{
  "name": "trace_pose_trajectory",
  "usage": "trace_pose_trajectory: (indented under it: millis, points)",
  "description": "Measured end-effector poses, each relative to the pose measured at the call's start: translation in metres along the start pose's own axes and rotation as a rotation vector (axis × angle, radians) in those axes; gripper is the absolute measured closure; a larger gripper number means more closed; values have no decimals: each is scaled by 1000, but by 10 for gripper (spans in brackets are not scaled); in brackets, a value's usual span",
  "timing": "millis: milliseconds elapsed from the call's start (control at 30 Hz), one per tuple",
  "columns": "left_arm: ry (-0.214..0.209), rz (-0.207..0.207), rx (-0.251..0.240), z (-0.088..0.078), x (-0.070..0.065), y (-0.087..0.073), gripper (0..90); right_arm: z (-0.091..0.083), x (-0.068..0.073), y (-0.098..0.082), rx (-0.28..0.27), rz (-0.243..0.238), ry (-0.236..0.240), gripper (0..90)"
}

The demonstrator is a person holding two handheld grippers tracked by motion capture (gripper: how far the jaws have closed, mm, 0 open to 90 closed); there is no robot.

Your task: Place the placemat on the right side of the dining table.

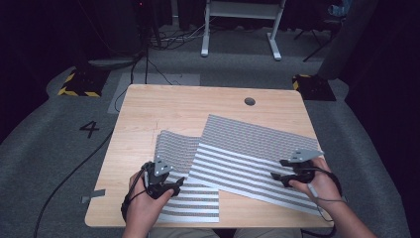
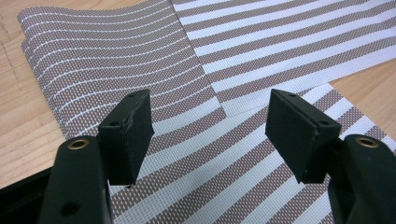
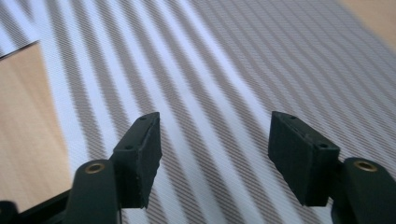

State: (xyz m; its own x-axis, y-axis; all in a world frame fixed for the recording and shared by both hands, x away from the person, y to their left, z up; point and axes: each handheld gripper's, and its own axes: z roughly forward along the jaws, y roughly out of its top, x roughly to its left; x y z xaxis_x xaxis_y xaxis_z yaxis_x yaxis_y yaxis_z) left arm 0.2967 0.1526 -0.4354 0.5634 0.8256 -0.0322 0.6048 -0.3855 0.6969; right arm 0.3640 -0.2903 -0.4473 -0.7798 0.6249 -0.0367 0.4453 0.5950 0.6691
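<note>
Two overlapped placemats (image 1: 247, 158); far tabletop (image 1: 188, 101) bare

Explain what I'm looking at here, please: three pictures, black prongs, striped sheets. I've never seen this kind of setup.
A person sits at a wooden table and holds a hand tool with two black fingers in each hand. The wide picture comes from a camera above the person, looking down; the left gripper and the right gripper show near the bottom. The other two pictures come from small cameras riding on each tool, looking along its own fingers.

On the table lie two striped woven mats: a near mat on the left, partly folded over itself, and a larger mat whose edge overlaps it.

Nothing is held. Both pairs of fingers stand open above the mats, with nothing between them.
</note>
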Motion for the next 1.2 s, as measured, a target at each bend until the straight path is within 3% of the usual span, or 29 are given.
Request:
trace_pose_trajectory:
  millis: [67, 133, 167, 367, 467, 500, 600, 833, 967, 1000, 1033, 1067, 1200]
  points:
    - [-5, 1, 1, -1, 0, -1, 323, 15, 10, 7, 31, -39, 56, 332]
    - [2, -2, 1, -3, 0, -3, 323, 26, 18, 11, 75, -78, 77, 315]
    - [-2, -2, 0, -3, 0, -4, 323, 35, 24, 16, 104, -122, 99, 292]
    - [3, -7, 5, -4, 0, -9, 323, 49, 39, 28, 115, -194, 178, 242]
    - [2, -10, 7, -5, -1, -10, 323, 58, 47, 33, 135, -199, 213, 231]
    - [3, -9, 9, -5, -2, -10, 323, 61, 49, 34, 151, -194, 215, 230]
    - [3, -10, 10, -6, -2, -11, 323, 72, 50, 33, 194, -251, 205, 189]
    - [0, -5, 12, -4, -4, -10, 323, 75, 49, 35, 213, -249, 205, 161]
    - [-12, 8, 14, -2, -7, -9, 322, 79, 50, 44, 273, -277, 199, 165]
    - [-11, 9, 14, -2, -7, -9, 322, 81, 50, 45, 277, -284, 202, 167]
    - [-11, 14, 12, -2, -7, -9, 322, 80, 52, 47, 299, -261, 199, 172]
    - [-12, 14, 13, -2, -7, -9, 322, 81, 51, 47, 290, -276, 201, 178]
    - [-10, 11, 6, -2, -6, -9, 322, 79, 48, 49, 287, -249, 183, 273]
